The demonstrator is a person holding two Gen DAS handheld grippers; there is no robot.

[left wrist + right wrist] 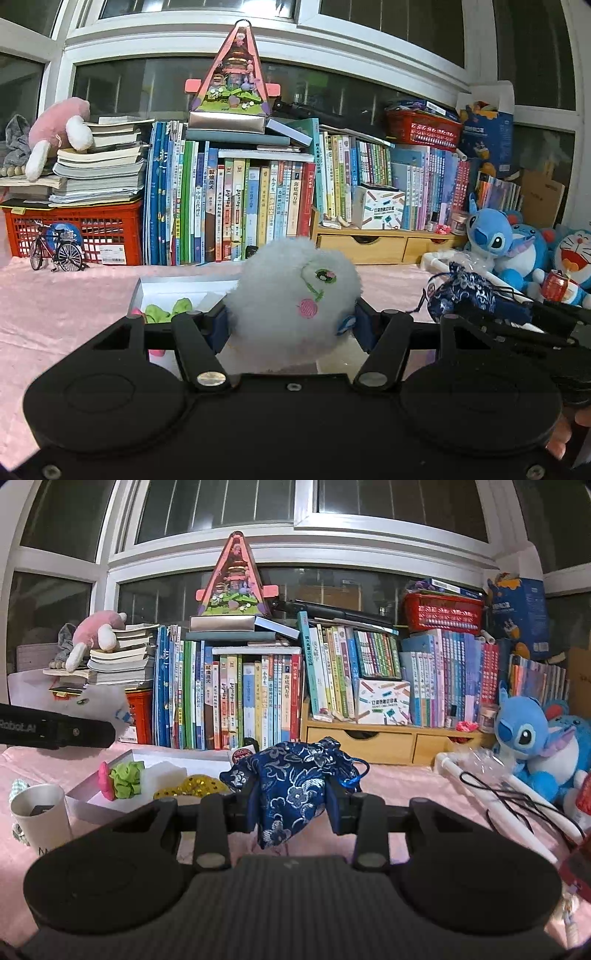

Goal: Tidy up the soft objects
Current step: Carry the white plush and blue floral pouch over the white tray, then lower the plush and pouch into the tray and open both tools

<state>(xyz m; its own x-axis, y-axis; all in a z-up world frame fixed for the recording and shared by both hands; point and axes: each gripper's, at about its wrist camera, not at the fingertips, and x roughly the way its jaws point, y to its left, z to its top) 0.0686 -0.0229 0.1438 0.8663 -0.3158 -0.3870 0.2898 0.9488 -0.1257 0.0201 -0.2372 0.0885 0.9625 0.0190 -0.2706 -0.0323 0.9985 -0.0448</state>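
My left gripper (290, 325) is shut on a fluffy white plush ball (291, 295) with an embroidered eye and pink cheek, held above the pink cloth. My right gripper (291, 805) is shut on a dark blue brocade pouch (291, 779) with a blue drawstring; the pouch also shows in the left wrist view (465, 291). A shallow white box (166, 768) lies on the cloth, holding a green scrunchie (127, 777), a pink item (105, 779) and a gold sequin piece (192, 786). The box (173, 286) sits just behind the plush in the left wrist view.
A white paper cup (40, 816) stands at the left. Blue Stitch plush toys (524, 738) and a white tube with a black cord (498, 790) lie at the right. Rows of books (258, 701), a red crate (74, 229) and wooden drawers (395, 742) line the back.
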